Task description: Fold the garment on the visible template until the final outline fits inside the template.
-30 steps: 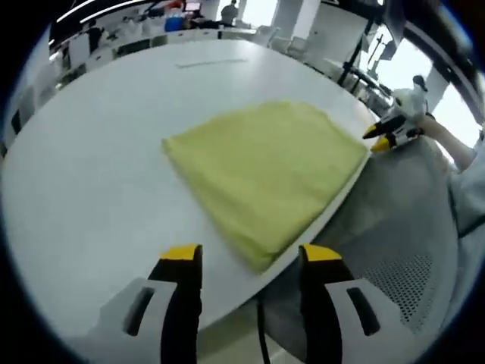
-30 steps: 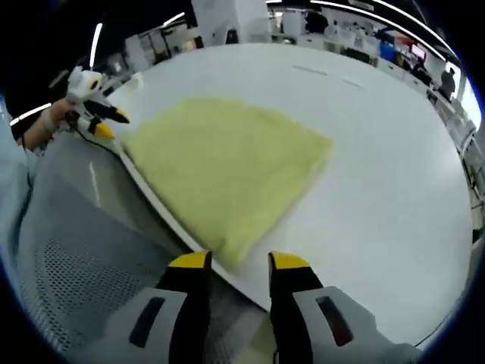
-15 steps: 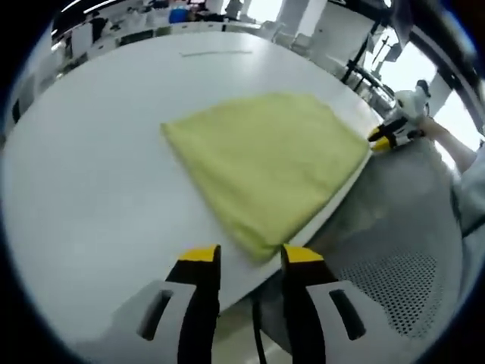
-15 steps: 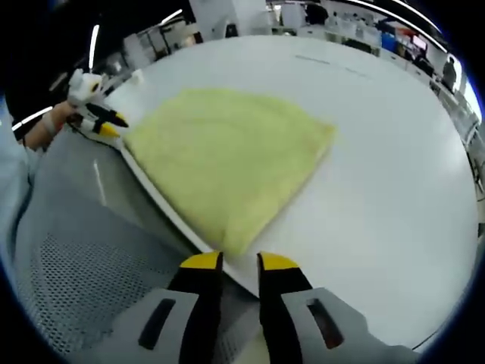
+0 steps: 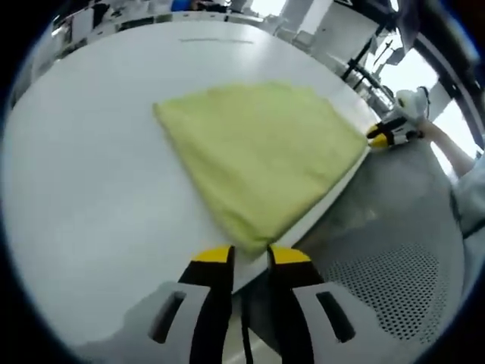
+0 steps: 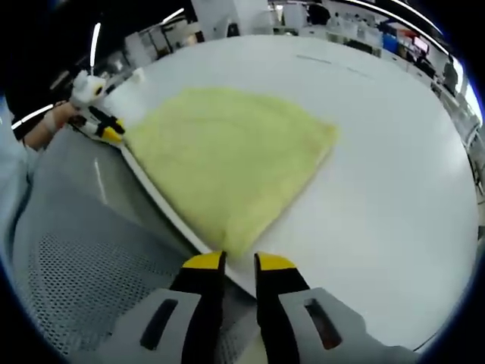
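A yellow folded garment (image 5: 258,152) lies flat on the white round table (image 5: 91,167), with one side along the table's near edge. My left gripper (image 5: 250,256) has its yellow-tipped jaws drawn close around the garment's nearest corner, shut on it with a narrow gap. In the right gripper view the garment (image 6: 227,152) tapers toward my right gripper (image 6: 240,262), whose jaws pinch the other near corner. The right gripper (image 5: 386,136) is seen at the garment's far right corner, and the left gripper (image 6: 106,129) at its far left corner.
A grey mesh surface (image 5: 386,258) sits just below the table edge, also seen as grey mesh (image 6: 76,243). A person's hand (image 5: 443,140) holds the far gripper. Bare white tabletop (image 6: 379,174) stretches beyond the garment. Desks and lights fill the background.
Both grippers' jaws have narrowed from wide apart to close around the garment's near corners. The left gripper's camera moved forward toward its corner. The garment has stayed in place.
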Action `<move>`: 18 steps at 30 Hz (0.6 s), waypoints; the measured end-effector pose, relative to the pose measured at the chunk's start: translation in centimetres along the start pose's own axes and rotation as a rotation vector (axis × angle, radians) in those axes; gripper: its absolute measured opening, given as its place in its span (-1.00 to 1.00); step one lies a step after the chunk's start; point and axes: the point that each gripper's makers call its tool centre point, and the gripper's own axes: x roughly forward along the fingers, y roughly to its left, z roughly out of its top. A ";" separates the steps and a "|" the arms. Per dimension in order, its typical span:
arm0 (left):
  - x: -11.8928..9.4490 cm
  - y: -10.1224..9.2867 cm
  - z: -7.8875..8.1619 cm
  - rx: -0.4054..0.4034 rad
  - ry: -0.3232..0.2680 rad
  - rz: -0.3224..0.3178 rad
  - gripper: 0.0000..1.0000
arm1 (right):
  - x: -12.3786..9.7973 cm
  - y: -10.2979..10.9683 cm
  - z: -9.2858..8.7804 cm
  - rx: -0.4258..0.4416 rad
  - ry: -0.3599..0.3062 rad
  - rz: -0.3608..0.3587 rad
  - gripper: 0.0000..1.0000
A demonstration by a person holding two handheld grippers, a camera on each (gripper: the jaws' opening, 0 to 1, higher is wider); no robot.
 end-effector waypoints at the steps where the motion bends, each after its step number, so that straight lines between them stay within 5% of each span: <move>1: 0.1 -0.1 0.1 -0.004 -0.006 -0.009 -0.82 | 0.0 0.0 0.0 -0.001 0.002 0.000 -0.69; 18: 0.1 -0.4 -0.1 0.002 -0.010 -0.002 -1.00 | -0.1 0.3 -0.1 -0.018 0.004 0.016 -0.88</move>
